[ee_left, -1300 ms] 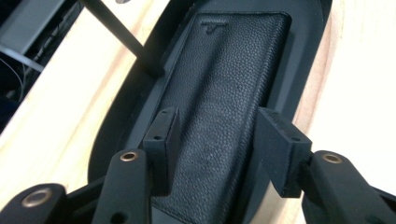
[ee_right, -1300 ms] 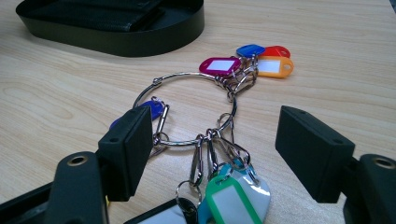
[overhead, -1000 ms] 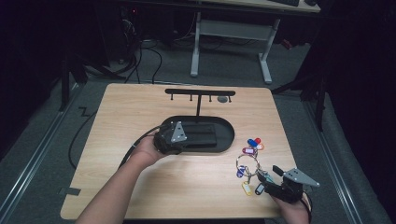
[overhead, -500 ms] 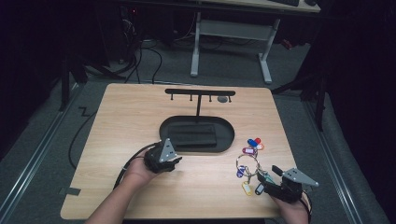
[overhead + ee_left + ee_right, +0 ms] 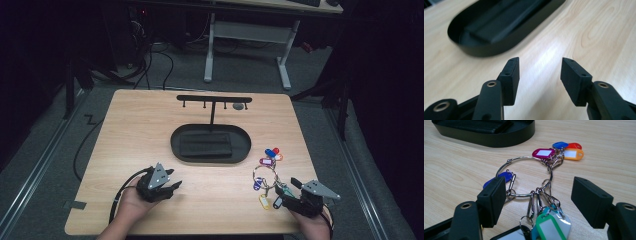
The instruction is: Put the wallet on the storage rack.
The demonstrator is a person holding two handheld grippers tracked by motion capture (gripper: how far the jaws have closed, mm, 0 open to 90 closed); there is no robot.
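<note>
- Key ring (image 5: 529,176) with its coloured tags lies flat on the table (image 5: 140,125), at about 4 o'clock from the black tray (image 5: 175,145); its lower tags sit between my right gripper's (image 5: 539,202) fingers (image 5: 492,200), which stand spread and grasp nothing
- Seen from above, the ring (image 5: 265,175) starts just at 11 o'clock of my right gripper (image 5: 292,195)
- My left gripper (image 5: 539,75) is released, with bare wood between its fingers (image 5: 511,75); the tray (image 5: 486,47) is at 11 o'clock of it; the ring is well apart, at 3 o'clock
</note>
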